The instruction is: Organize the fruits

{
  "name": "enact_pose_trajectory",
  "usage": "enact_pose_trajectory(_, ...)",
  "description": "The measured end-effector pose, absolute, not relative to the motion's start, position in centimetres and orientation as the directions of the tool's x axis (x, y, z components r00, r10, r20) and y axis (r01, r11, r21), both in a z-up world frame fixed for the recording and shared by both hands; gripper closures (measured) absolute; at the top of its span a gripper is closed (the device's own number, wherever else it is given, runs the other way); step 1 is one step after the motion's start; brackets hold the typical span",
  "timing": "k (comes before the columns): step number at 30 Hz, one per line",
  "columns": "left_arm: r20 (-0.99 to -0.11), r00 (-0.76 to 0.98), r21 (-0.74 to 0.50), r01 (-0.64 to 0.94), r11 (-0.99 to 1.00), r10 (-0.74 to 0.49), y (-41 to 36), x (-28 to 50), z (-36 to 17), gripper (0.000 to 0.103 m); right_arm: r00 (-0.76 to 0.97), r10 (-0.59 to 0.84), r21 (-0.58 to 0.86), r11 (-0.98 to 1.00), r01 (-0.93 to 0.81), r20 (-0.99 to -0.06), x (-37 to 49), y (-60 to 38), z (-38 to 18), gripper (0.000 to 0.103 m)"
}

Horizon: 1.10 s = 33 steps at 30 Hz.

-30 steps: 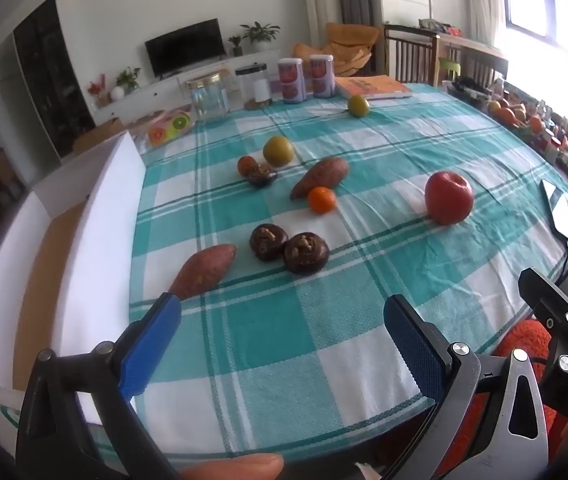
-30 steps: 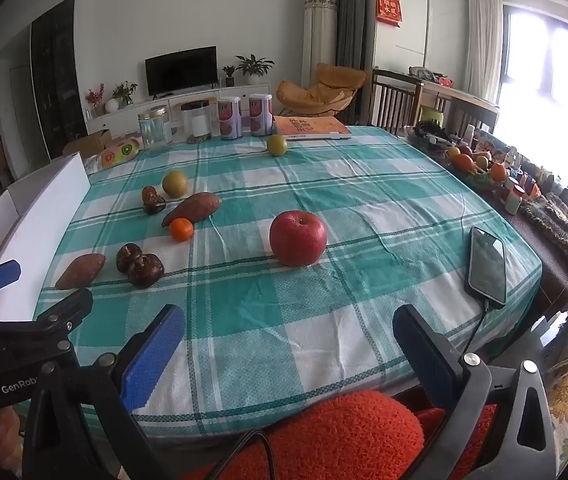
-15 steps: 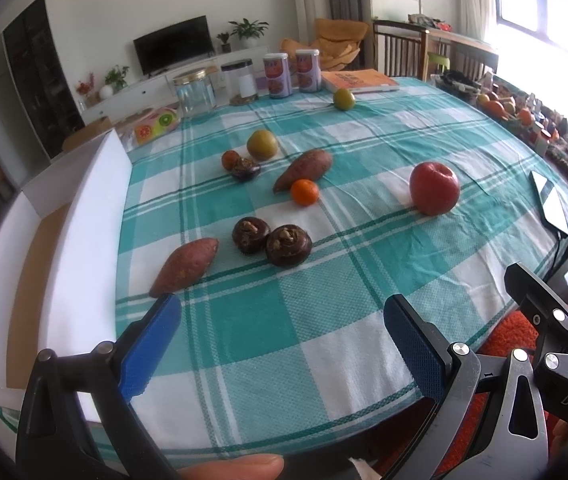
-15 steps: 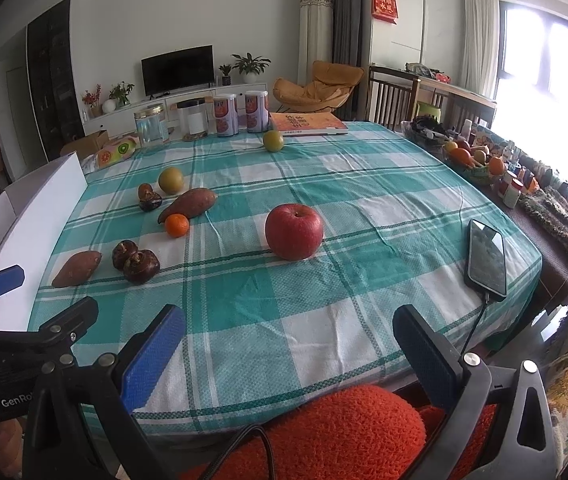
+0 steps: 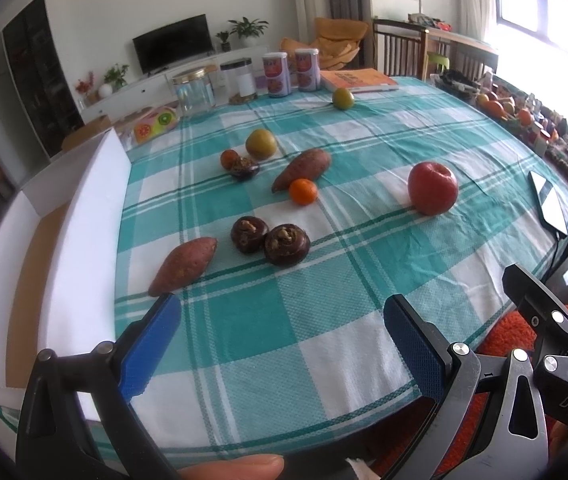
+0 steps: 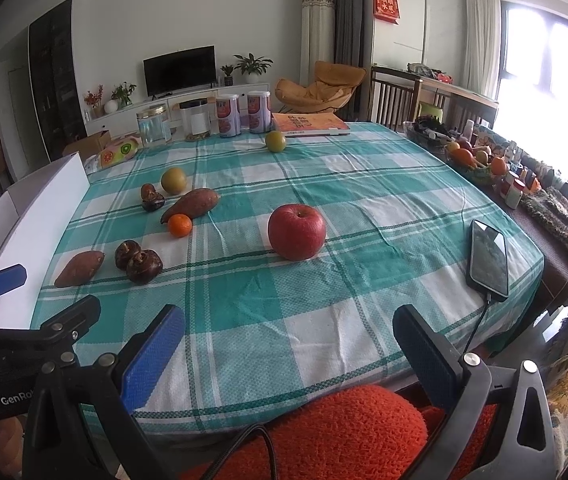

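Item one, containers. A white cardboard box (image 5: 84, 216) stands open at the left edge of my table (image 5: 363, 280); what I can see of its brown floor is bare. At the far edge stand a clear glass jar (image 5: 195, 94), which looks empty though the glass is hard to read, a dark-lidded jar (image 5: 240, 84) with something brown at the bottom, and two printed tins (image 5: 289, 74).

Item two, fruit, all loose on the checked cloth, none in the box: a red apple (image 6: 296, 232) toward the middle; a small orange (image 6: 180, 225) touching one sweet potato (image 6: 192, 205); a second sweet potato (image 5: 184, 266) nearest the box; two dark round fruits (image 5: 270, 239) touching each other; a yellow-green pear (image 5: 260, 144); a green fruit (image 6: 275, 141) beside the orange book (image 6: 309, 123).

Item three, seen only from my right wrist: the whole phone (image 6: 488, 258) on its cable, and a bowl of fruit (image 6: 471, 160) on the side ledge.

Item four, tongs. My left gripper (image 5: 280, 336) and right gripper (image 6: 287, 344) are both spread wide, holding nothing, over the near table edge.
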<state>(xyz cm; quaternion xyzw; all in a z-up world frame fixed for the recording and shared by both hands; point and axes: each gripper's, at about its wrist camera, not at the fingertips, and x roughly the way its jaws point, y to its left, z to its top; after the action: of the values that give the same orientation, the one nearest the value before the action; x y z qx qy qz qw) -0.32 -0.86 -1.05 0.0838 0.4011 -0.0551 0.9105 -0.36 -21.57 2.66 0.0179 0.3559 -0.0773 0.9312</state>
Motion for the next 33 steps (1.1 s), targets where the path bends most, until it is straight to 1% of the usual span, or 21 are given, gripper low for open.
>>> enact_pose_trajectory(33, -0.743, 0.669, 0.108, 0.168, 0.980, -0.033, -0.95, -0.30, -1.02, 0.001, 0.733, -0.128, -0.018, 0.988, 0.156, -0.668, -0.35, -21.67, 2.64, 0.000)
